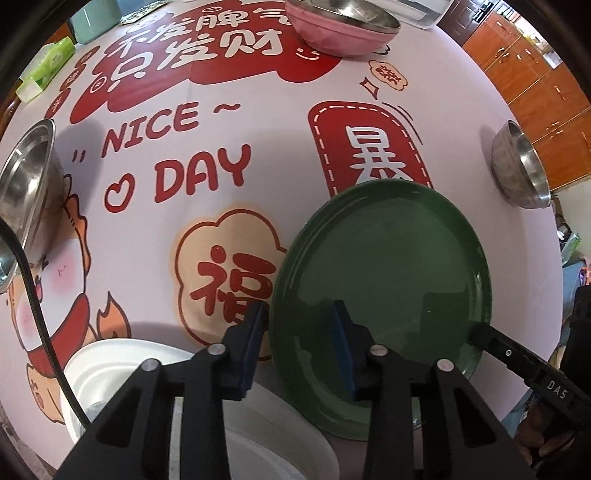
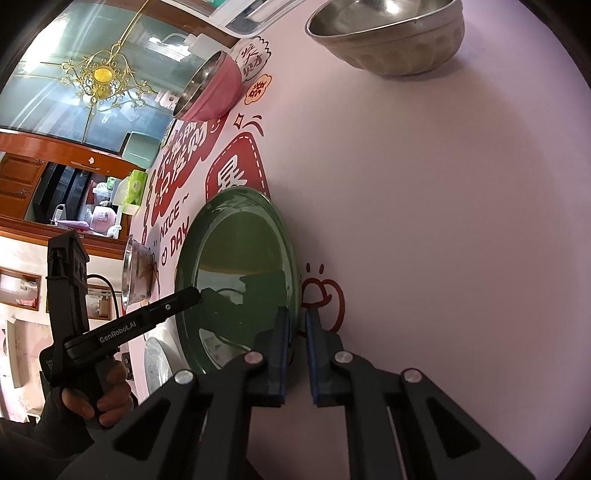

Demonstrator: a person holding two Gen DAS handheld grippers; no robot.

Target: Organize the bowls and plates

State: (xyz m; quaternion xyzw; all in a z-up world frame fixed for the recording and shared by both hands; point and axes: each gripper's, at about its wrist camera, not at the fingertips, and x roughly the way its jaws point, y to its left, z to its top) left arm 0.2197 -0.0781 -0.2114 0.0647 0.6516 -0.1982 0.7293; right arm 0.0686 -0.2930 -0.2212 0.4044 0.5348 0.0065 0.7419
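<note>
A dark green plate (image 1: 388, 258) lies over the printed tablecloth (image 1: 229, 206), its near left edge overlapping a stack of white plates (image 1: 110, 369). My left gripper (image 1: 301, 306) points down over the plate's left rim, one finger outside and one over the inside. Its jaws are open, and green shows between the rim and the inner pad. In the right wrist view my right gripper (image 2: 297, 314) is shut on the opposite rim of the green plate (image 2: 236, 240). The left gripper (image 2: 192, 295), in a person's hand (image 2: 99, 402), touches the far rim there.
A pink bowl (image 1: 332, 33) with a steel bowl inside stands at the far edge. Single steel bowls sit at the right (image 1: 521, 166) and at the left (image 1: 26, 184). A green tissue pack (image 1: 48, 62) lies far left. A black cable (image 1: 40, 314) hangs at the left.
</note>
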